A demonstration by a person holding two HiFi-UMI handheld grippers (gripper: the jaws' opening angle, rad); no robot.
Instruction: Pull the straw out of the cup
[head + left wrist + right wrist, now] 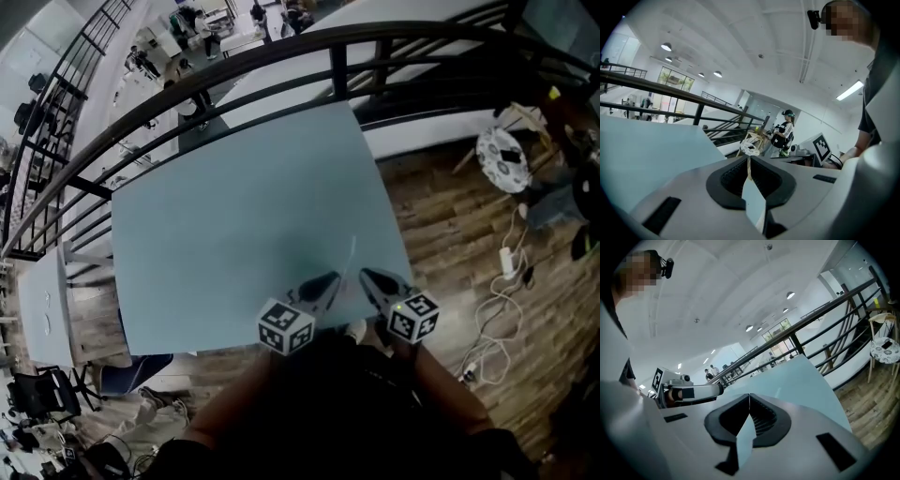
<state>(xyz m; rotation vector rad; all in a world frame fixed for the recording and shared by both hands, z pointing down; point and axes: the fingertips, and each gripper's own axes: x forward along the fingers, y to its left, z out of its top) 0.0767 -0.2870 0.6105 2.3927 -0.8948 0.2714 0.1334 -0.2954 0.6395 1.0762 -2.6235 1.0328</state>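
Note:
A thin white straw (349,259) lies flat on the pale blue table (234,225), near its front right corner. No cup shows in any view. My left gripper (330,278) hovers just left of the straw's near end, jaws shut and empty (748,158). On the straw's other side sits my right gripper (365,274), a little apart from it, also shut on nothing (749,395). In the right gripper view the straw (779,391) is a faint line on the table ahead, and the left gripper (693,391) shows at the left.
A black railing (281,56) runs behind the table. A stool with a round patterned seat (504,157) and white cables (497,309) are on the wooden floor to the right. A second table (42,300) stands left. A person (785,131) stands in the distance.

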